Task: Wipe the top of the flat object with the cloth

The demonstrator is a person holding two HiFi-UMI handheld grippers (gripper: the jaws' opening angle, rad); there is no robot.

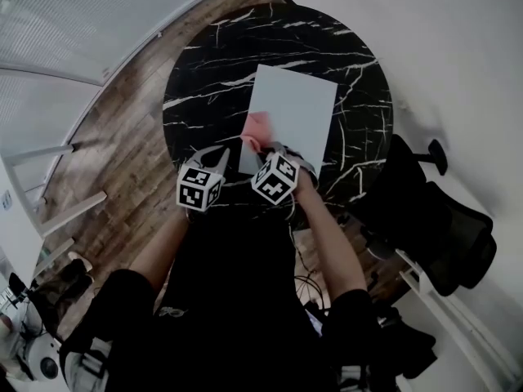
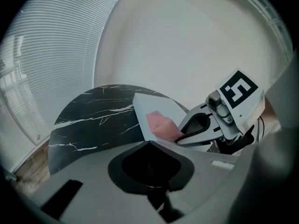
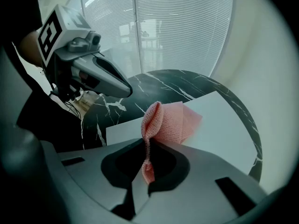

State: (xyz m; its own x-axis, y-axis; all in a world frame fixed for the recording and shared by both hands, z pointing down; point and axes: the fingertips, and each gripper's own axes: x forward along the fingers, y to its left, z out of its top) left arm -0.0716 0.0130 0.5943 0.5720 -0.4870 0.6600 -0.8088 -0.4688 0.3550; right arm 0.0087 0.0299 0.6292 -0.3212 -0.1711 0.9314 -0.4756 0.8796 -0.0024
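A flat white sheet [image 1: 294, 113] lies on the round black marble table [image 1: 204, 72]. A pink cloth [image 1: 257, 127] rests on the sheet's near left corner. My right gripper [image 1: 250, 145] is shut on the cloth; in the right gripper view the cloth [image 3: 163, 120] is pinched between the jaws [image 3: 149, 143] and bulges out over the sheet [image 3: 224, 125]. My left gripper [image 1: 219, 157] hovers just left of the sheet above the table's near edge, shut with nothing in it [image 2: 148, 143]. The left gripper view shows the cloth [image 2: 161, 125] and the right gripper [image 2: 187, 135] beside it.
A black office chair [image 1: 441, 235] stands right of the table. Wooden floor [image 1: 122, 137] lies to the left, with a ribbed glass partition [image 1: 73, 15] beyond it. A white wall runs behind the table. The person's arms and dark clothing fill the near side.
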